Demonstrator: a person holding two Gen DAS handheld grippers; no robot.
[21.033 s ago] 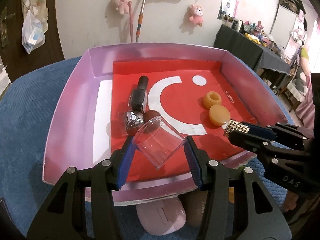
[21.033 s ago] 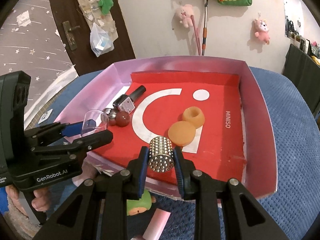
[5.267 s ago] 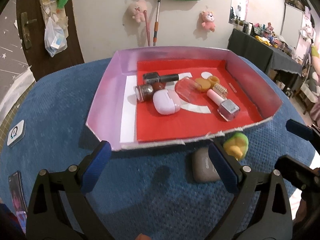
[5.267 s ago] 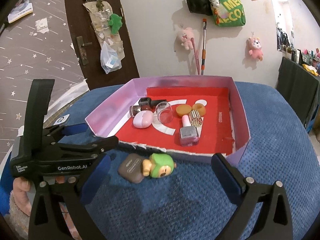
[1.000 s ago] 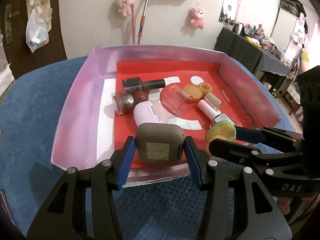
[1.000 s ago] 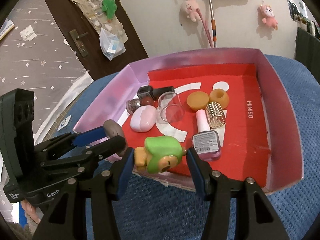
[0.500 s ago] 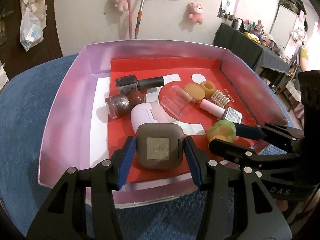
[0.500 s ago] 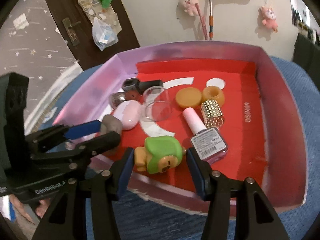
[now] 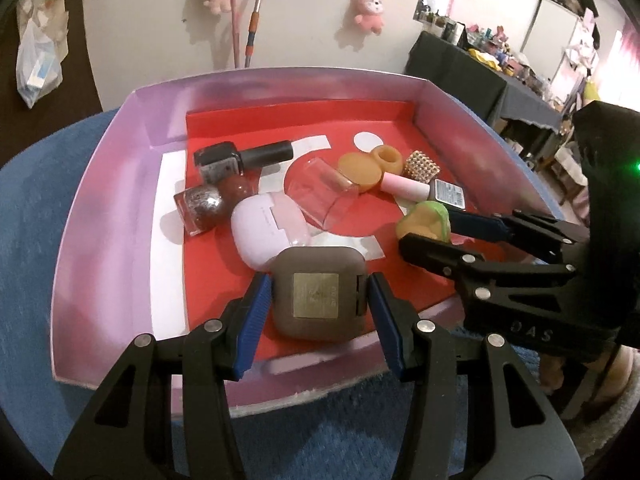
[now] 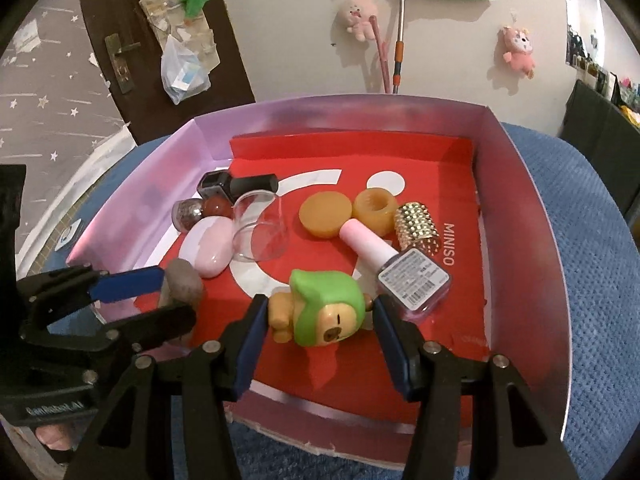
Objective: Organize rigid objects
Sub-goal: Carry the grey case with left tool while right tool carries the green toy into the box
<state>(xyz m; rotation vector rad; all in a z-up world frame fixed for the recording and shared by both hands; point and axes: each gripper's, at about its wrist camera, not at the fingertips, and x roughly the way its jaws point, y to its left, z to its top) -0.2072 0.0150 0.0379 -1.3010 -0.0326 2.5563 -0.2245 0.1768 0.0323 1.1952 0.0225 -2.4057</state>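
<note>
Left wrist view: left gripper (image 9: 318, 300) has its jaws clamped on the brown case (image 9: 319, 298), held over the near-left floor of the pink tray (image 9: 104, 200), just beside the pink case (image 9: 260, 236). Right wrist view: right gripper (image 10: 318, 322) has its jaws closed on the green-hooded figurine (image 10: 320, 308), low over the red floor, close to the pink-capped bottle (image 10: 400, 266).

Step in hand, my read: placing phase, both items already inside the tray walls, not released. Can't tell if either touches the floor.

Next move needs a short lowering until seated, then opening the jaws and backing out without nudging the clear cup (image 10: 262, 228) or the bottle.
</note>
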